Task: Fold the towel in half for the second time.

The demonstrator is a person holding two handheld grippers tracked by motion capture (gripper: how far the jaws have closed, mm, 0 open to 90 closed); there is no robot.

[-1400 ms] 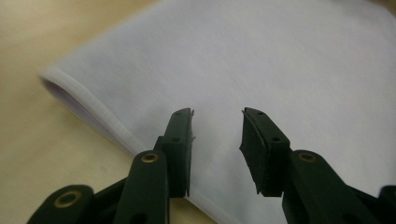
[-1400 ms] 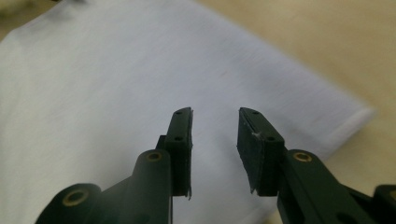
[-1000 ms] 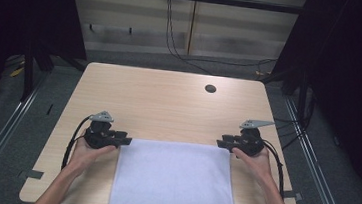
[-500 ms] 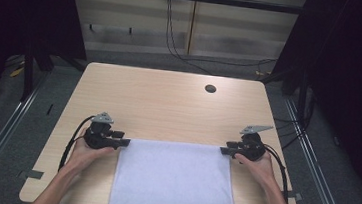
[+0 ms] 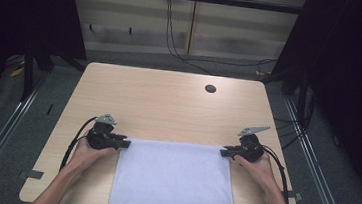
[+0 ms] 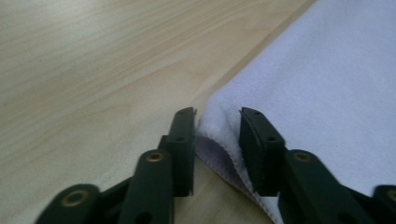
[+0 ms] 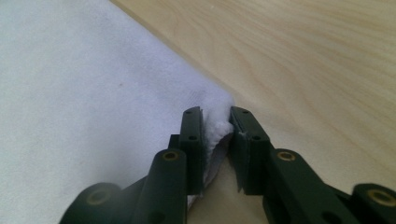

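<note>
White towel [image 5: 174, 181] spread flat at the near edge of the counter [image 5: 168, 106], hanging over it. Left tongs [image 6: 217, 128] closing around the far left corner, small gap visible. Right tongs [image 7: 215, 123] closing, clamped on the far right corner.

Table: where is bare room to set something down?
The table's far half is free, from the towel's far edge to the small dark hole. Narrow strips flank the towel, taken by left gripper and right gripper, whose jaws have just been closing on its corners.
</note>
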